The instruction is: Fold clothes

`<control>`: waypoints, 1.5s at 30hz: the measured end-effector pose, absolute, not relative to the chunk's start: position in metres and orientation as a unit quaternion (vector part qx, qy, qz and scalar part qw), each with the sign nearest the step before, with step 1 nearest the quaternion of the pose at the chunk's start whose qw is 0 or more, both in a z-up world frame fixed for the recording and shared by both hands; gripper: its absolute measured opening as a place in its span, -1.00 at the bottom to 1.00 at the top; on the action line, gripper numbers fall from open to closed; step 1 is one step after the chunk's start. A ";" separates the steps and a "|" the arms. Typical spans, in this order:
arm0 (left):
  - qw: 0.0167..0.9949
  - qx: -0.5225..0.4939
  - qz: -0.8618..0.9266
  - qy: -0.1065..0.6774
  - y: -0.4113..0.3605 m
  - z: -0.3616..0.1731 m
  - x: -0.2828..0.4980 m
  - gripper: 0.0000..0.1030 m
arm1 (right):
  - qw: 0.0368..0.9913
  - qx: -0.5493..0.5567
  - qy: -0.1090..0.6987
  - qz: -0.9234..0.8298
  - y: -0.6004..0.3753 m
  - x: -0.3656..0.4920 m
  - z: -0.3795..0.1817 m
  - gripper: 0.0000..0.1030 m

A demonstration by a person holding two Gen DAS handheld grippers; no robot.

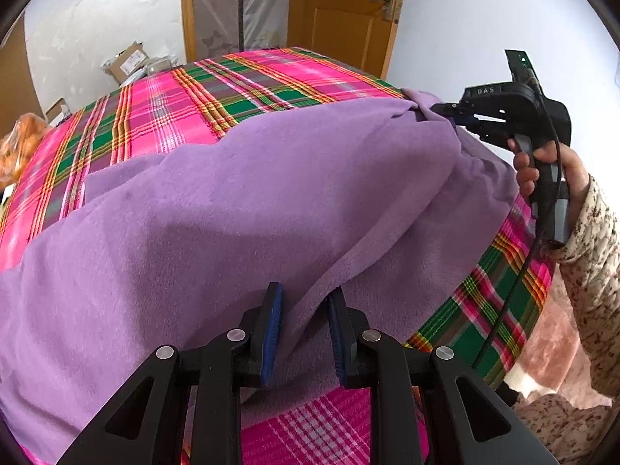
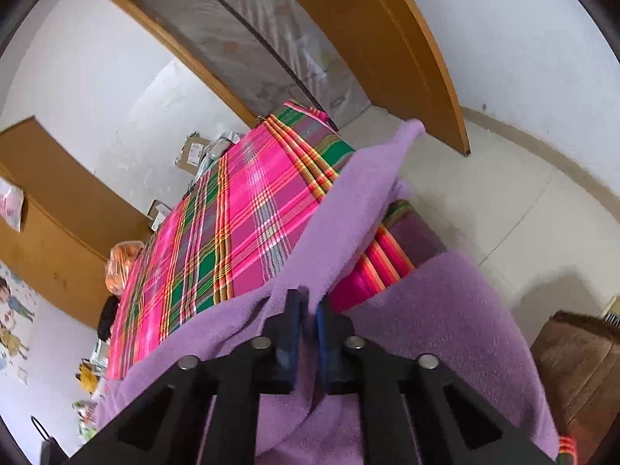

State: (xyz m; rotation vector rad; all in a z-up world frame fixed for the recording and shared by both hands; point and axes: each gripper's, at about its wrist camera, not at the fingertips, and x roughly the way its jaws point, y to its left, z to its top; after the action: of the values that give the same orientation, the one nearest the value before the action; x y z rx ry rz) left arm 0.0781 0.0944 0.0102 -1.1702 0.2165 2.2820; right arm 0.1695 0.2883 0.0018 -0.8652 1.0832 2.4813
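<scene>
Fleece (image 1: 240, 209), a purple garment, lies spread over the plaid bed (image 1: 217, 93), reaching its right edge. Right gripper (image 2: 309, 312) pinches a raised fold near that edge, pads nearly together. Left gripper (image 1: 304, 323) has its pads apart around a fabric ridge, not clamped. Folding looks barely begun: no finished, flat fold shows yet.

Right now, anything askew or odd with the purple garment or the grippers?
Nothing damaged. The purple fleece garment lies rumpled on the plaid bedsheet, one edge hanging over the bed's side. The right gripper pinches a raised fold; the left gripper straddles a ridge, jaws apart.
</scene>
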 end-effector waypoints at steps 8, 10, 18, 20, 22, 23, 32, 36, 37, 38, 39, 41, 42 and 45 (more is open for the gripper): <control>0.294 -0.417 0.859 0.040 0.087 0.023 0.084 -0.79 | 0.176 -0.251 0.329 0.893 0.279 0.189 0.038 -0.95; 0.297 -0.407 0.863 0.036 0.086 0.030 0.088 -0.80 | 0.179 -0.241 0.319 0.899 0.276 0.193 0.047 -0.95; 0.314 -0.383 0.868 0.037 0.089 0.045 0.103 -0.80 | 0.203 -0.214 0.265 0.918 0.261 0.224 0.076 -0.95; 0.320 -0.382 0.866 0.039 0.090 0.045 0.107 -0.80 | 0.208 -0.210 0.261 0.919 0.261 0.235 0.079 -0.95; 0.327 -0.382 0.863 0.043 0.093 0.043 0.111 -0.80 | 0.214 -0.209 0.258 0.918 0.261 0.245 0.079 -0.95; 0.329 -0.383 0.862 0.045 0.094 0.043 0.114 -0.80 | 0.218 -0.210 0.258 0.918 0.261 0.251 0.078 -0.95; 0.335 -0.411 0.845 0.067 0.104 0.020 0.119 -0.80 | 0.246 -0.234 0.275 0.900 0.266 0.287 0.039 -0.95; 0.332 -0.427 0.837 0.076 0.108 0.010 0.117 -0.80 | 0.247 -0.250 0.302 0.886 0.272 0.296 0.018 -0.95; 0.333 -0.430 0.836 0.077 0.108 0.009 0.117 -0.80 | 0.247 -0.252 0.309 0.883 0.273 0.298 0.014 -0.95; 0.334 -0.431 0.835 0.077 0.109 0.008 0.117 -0.80 | 0.244 -0.253 0.321 0.879 0.276 0.301 0.009 -0.95; 0.334 -0.432 0.834 0.077 0.109 0.007 0.117 -0.80 | 0.243 -0.254 0.327 0.877 0.278 0.303 0.005 -0.95; 0.335 -0.435 0.833 0.074 0.108 0.006 0.116 -0.80 | 0.241 -0.263 0.339 0.871 0.279 0.305 -0.004 -0.94; 0.336 -0.436 0.832 0.069 0.108 0.006 0.116 -0.80 | 0.240 -0.268 0.345 0.867 0.280 0.305 -0.008 -0.94; 0.338 -0.439 0.830 0.062 0.106 0.006 0.116 -0.80 | 0.238 -0.265 0.358 0.863 0.282 0.311 -0.013 -0.95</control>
State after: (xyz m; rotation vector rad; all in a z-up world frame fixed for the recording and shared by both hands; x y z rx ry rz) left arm 0.1160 0.1064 0.0061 -1.1431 0.1611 2.1634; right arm 0.3107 0.2821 -0.0127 -0.7259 0.9793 2.3645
